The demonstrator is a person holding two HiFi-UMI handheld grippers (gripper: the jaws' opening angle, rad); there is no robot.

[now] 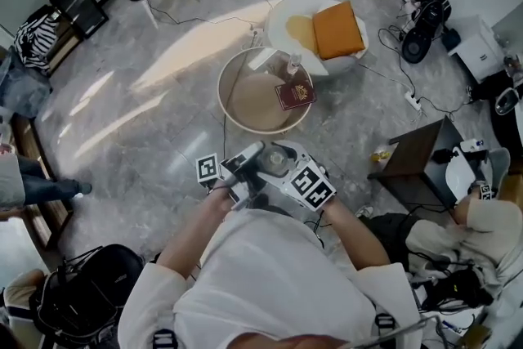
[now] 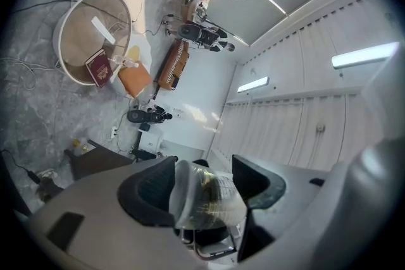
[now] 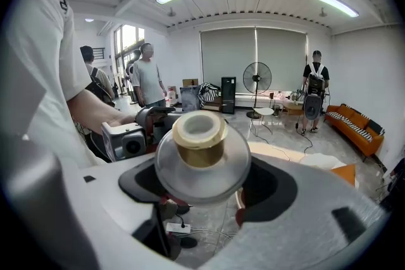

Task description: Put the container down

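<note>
Two grippers work one object here. The left gripper [image 2: 204,190] has its jaws pressed onto a clear-walled container [image 3: 201,164] with gold showing through the wall. The right gripper [image 3: 205,190] has its jaws spread wide around the round glass body below the gold collar and white top, and clamped on it. In the head view the container sits just in front of the person's chest, the left gripper at its 9 o'clock and the right at its 3 o'clock. It is off every surface. Judgement: the double grip is there because the glass is smooth and rounded, so two opposed holds keep it from rolling or slipping out. The round table [image 1: 222,86] lies at 12 o'clock from the grippers, well apart from them, with a red booklet [image 1: 295,94] at its 3 o'clock side. Its bare centre looks the likely set-down spot. The set-down has not yet been made. Risk: the table is low, so the carry must come down level, or the base could strike the rim.
</note>
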